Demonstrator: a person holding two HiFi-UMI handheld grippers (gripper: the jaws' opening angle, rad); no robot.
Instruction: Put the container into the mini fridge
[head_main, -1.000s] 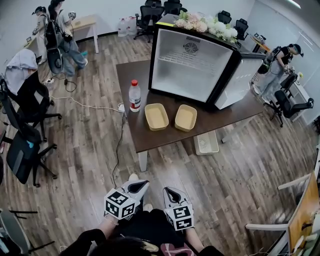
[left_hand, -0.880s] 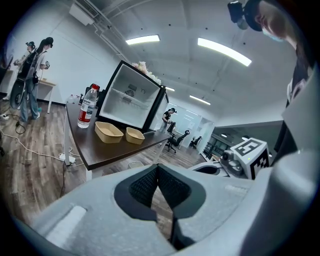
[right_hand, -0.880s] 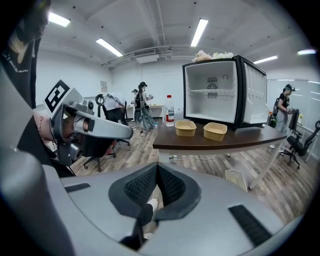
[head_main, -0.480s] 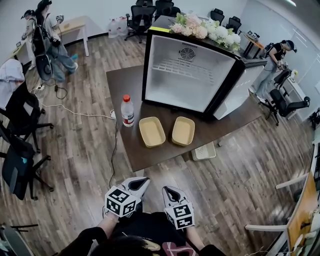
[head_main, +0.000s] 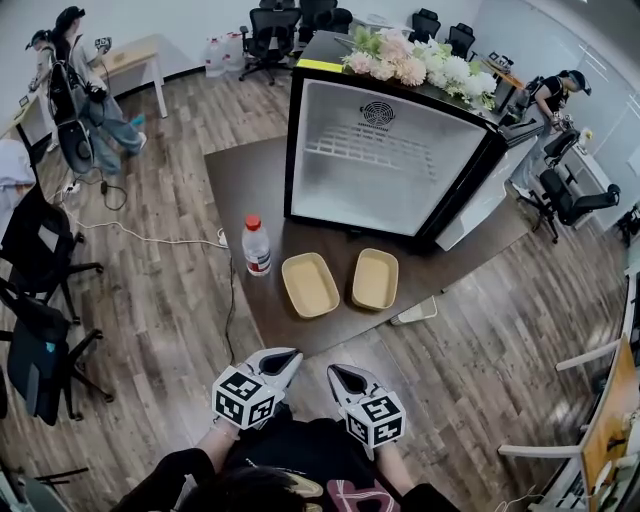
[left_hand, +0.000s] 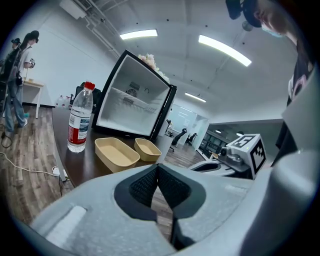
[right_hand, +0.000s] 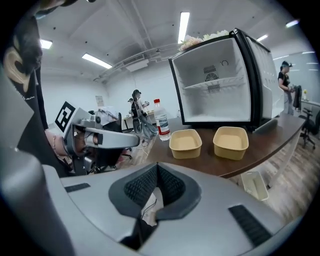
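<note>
The left gripper and right gripper hang side by side, short of the dark brown table. Both have their jaws pressed together and hold nothing. Two shallow tan rectangular containers sit near the table's front edge, just before the open black mini fridge with a white interior. The next reach likely calls for opening one gripper, pinching a container's rim and keeping it level. A clear plastic bottle with a red cap stands beside them. The surrounding office has a wood-plank floor and black office chairs.
</note>
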